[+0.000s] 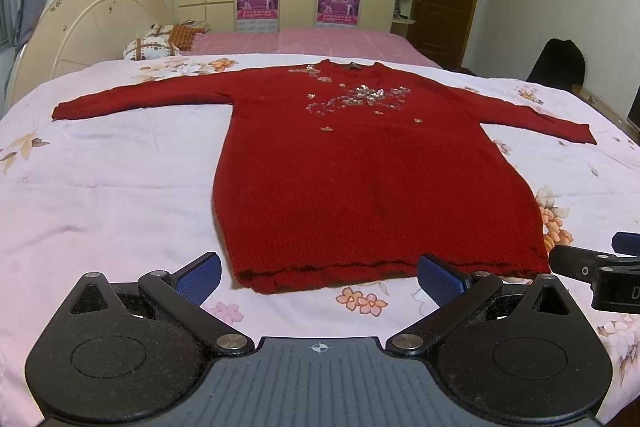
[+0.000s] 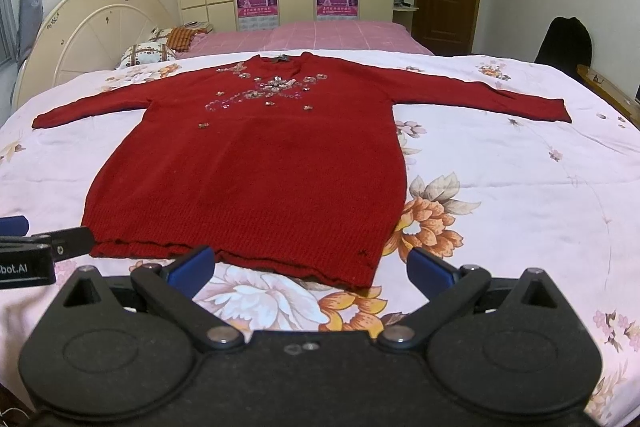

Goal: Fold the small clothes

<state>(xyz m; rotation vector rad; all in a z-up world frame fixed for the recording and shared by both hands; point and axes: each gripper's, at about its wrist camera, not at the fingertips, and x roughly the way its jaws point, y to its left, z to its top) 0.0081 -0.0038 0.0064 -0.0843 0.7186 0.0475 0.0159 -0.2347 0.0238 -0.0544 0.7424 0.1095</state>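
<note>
A red sweater point(image 1: 360, 163) is seen laid flat, front up, on a flowered bedsheet point(image 1: 120, 187). In the left wrist view it fills the centre of the frame, its neck toward the top and its hem point(image 1: 360, 269) toward the bottom. Both sleeves are spread outward: one cuff point(image 1: 64, 111) reaches the left middle of the frame, the other point(image 1: 580, 133) the right middle. A patch of sequins point(image 1: 360, 97) is noted on the chest.

The left gripper point(image 1: 320, 277) is held just short of the hem at the bottom of the frame; its jaws are wide apart and nothing is held between them. The right gripper point(image 2: 310, 269) is held likewise at the bottom of the right wrist view, jaws apart and empty, with the right corner of the hem lying between its blue pads point(image 2: 192, 269). Whether the pads touch the cloth cannot be told.

No fold is seen in the sweater. The step in hand is judged to be the very start: the approach for a first grasp.

The next move probably calls for each gripper to be lowered onto an edge of the knit, at the hem corners or at the sleeves, and closed on it so the part can be carried over the body. The knit looks thick and soft, so a deep bite is likely needed and both layers should be caught.
</note>
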